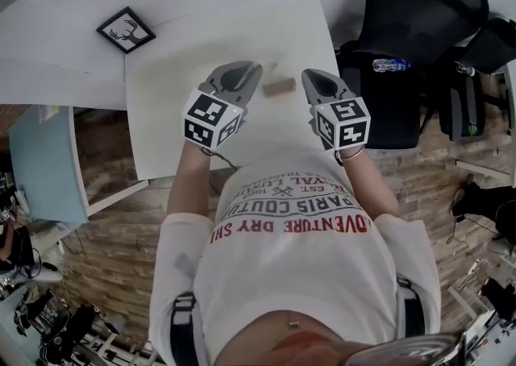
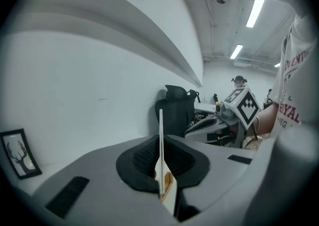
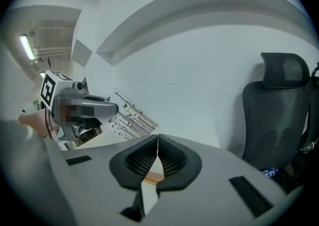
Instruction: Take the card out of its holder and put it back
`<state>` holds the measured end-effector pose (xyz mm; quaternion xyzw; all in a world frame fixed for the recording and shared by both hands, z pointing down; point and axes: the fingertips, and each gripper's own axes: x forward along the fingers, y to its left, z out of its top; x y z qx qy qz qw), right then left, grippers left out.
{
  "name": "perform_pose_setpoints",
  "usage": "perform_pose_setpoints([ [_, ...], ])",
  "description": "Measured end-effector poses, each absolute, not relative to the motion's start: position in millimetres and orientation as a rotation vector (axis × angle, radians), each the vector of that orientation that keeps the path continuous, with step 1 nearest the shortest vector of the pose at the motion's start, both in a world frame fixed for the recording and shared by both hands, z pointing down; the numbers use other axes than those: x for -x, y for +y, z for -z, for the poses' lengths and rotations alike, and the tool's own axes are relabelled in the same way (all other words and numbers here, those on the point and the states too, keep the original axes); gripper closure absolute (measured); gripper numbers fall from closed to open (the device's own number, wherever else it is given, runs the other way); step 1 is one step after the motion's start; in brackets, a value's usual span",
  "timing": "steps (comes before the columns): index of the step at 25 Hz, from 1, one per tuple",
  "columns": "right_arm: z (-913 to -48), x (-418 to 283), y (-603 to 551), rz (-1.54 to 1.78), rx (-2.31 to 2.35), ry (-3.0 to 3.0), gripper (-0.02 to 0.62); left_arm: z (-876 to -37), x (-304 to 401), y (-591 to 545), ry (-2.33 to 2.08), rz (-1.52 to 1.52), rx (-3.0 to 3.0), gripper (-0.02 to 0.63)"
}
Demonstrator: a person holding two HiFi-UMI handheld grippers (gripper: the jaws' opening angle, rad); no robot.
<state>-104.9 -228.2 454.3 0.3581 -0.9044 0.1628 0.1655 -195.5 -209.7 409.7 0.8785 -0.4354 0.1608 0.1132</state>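
Note:
My left gripper (image 1: 255, 70) is shut on a white card (image 2: 160, 135), which stands edge-on between its pads (image 2: 144, 163). In the right gripper view the card (image 3: 130, 118) shows printed lines and small butterflies, held up in the air by the left gripper (image 3: 107, 108). The small wooden holder (image 1: 278, 86) lies on the white table (image 1: 177, 106) between the two grippers, and shows below the right jaws as a tan strip (image 3: 154, 176). My right gripper (image 1: 310, 75) hovers just right of the holder, its jaws shut with nothing between them (image 3: 157, 139).
A black-framed deer picture (image 1: 126, 30) lies at the table's far left corner. A black office chair (image 1: 419, 26) stands right of the table, with a water bottle (image 1: 391, 64) on it. The table's near edge is close to the person's body.

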Motion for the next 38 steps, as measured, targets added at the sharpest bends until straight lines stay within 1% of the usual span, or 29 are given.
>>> perform_pose_setpoints([
  [8, -436.2, 117.6, -225.3, -0.395, -1.039, -2.656, 0.569, -373.7, 239.4, -187.9, -1.629, -0.032, -2.477, 0.569],
  [11, -428.3, 120.1, -225.0, -0.377, -1.047, -2.685, 0.569, -368.3, 252.5, -180.0, -1.74, 0.062, -2.429, 0.569],
  [22, -419.0, 125.8, -223.4, -0.338, -1.08, -2.727, 0.569, -357.5, 277.9, -174.1, -1.958, 0.142, -2.363, 0.569],
  [38, -422.4, 123.4, -225.1, -0.345, -1.092, -2.717, 0.569, -358.7, 269.2, -177.6, -1.907, 0.133, -2.404, 0.569],
])
